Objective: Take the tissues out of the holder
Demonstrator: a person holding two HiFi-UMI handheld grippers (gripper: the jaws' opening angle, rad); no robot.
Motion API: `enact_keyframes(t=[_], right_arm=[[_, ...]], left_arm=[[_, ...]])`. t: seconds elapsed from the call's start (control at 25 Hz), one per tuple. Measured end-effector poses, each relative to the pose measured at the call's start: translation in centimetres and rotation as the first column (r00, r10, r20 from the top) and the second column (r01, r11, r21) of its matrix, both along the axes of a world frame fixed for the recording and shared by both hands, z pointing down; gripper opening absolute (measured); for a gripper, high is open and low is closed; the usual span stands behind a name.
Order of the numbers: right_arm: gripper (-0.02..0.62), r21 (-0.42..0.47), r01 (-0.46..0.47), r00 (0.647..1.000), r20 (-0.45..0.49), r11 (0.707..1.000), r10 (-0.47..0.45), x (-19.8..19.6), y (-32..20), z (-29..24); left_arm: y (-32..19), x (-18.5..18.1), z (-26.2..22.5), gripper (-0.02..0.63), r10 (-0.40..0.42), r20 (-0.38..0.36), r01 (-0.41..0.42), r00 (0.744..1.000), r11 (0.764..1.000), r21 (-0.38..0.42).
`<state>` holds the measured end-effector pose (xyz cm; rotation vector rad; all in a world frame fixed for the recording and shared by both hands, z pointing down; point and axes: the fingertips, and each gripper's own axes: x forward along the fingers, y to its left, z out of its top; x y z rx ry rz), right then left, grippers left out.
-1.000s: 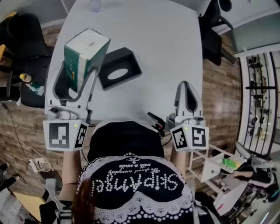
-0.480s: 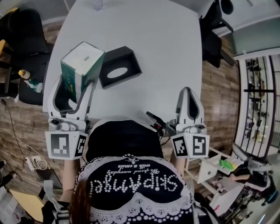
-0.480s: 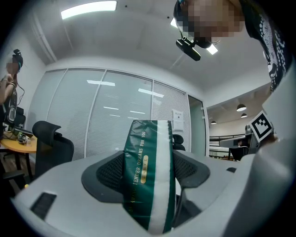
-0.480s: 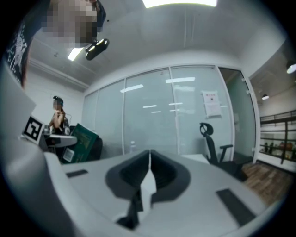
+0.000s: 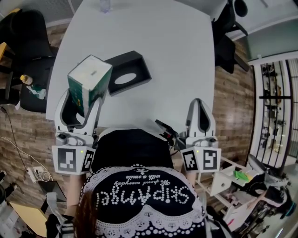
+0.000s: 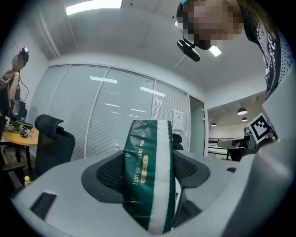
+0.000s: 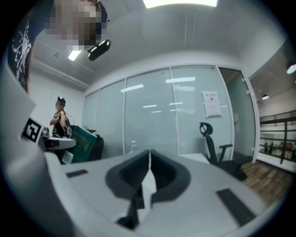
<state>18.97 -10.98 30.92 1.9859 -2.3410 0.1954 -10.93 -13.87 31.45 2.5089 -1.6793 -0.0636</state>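
The tissue pack (image 5: 89, 83), green with a white top face, is clamped between the two jaws of the left tongs (image 5: 82, 96), out of the holder (image 5: 126, 72) and just beside it at its 9 o'clock. In the left gripper view the pack is seen pressed on both sides by the dark pads, with its green-and-white end turned towards the camera (gold lettering runs along the wrapper). Whether the pack touches the bench (image 5: 177, 56) cannot be told. The holder, a black box with an oval opening turned upward, is set on the bench towards its 9 o'clock side. The right tongs (image 5: 199, 101) are held at the bench's 5 o'clock edge, well apart from the pack and the holder; their jaws are brought together, and only a thin pale slit is seen between them. A clear bottle (image 5: 104, 4) is placed at the bench's 12 o'clock edge.
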Motion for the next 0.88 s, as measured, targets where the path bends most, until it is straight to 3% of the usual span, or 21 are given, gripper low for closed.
enact_keyframes(t=[0.36,0.88], right_arm=[[0.035,-0.014,-0.017,1.000,-0.003,1.000,0.017,0.29,0.28,0.47],[0.035,-0.023,-0.023,1.000,-0.016,0.999,0.022,0.48,0.38,0.73]], left_arm=[[0.64,-0.16,0.61,0.348,-0.021,-0.032,0.020,0.999,0.999,-0.026],[0.59,0.18,0.55,0.348,-0.004,-0.019,0.004,1.000,1.000,-0.022]])
